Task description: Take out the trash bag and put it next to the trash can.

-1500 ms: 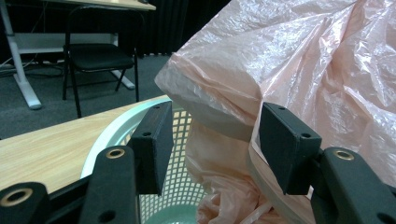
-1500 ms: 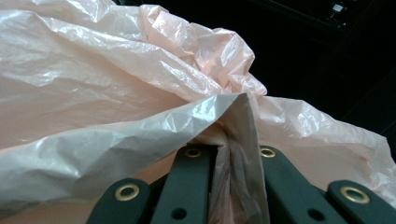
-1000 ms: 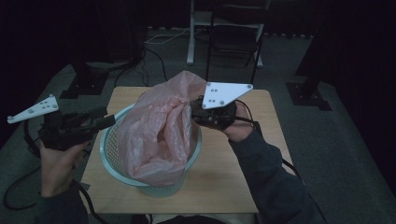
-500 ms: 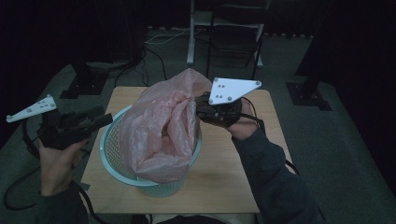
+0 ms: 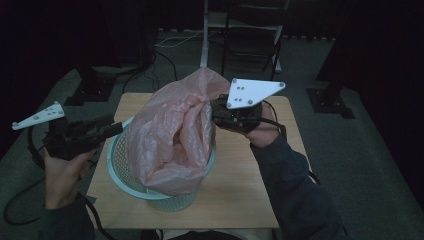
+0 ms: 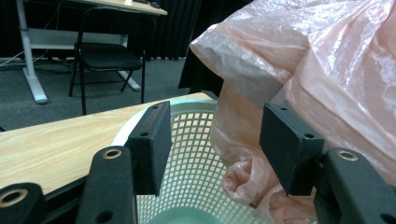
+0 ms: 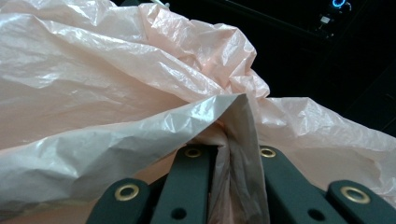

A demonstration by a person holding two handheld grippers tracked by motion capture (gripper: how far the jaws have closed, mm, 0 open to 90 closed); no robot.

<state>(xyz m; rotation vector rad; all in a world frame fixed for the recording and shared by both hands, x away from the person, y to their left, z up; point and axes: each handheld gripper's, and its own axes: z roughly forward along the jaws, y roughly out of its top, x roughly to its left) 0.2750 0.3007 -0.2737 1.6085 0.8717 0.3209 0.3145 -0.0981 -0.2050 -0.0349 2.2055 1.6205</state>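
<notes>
Although the room is dim, the high view shows the work plainly: a pink plastic bag (image 5: 172,137) stands half inside a pale green mesh wastebasket (image 5: 120,167) on the wooden table (image 5: 240,200), its far right edge lifted above the rim; the right gripper (image 5: 218,111) is at that lifted edge, on the far right of the basket, while the left gripper (image 5: 116,128) hovers at the basket's left rim, just beside the bag and not touching it.

In the left gripper view the two black jaws stand wide apart with nothing pinched between them; the basket's lattice wall (image 6: 191,154) lies between and beyond them, and the bag (image 6: 336,70) billows at the right, a loose fold hanging down inside the basket near the right-hand jaw.

In the right gripper view the jaws are closed tight on a thin pleat of the bag (image 7: 236,140); the film fans out crumpled and glossy to the left and beyond.

By my reading the bag is feather-light, limp and slippery; it holds no shape of its own, it should tear if dragged hard across the mesh, and it will slide out of a shallow pinch; the best hold for the open gripper looks to be the free hem on the left side, gathered into a doubled fold and taken deep between the pads, so that the mouth can be stretched over the rim.
</notes>
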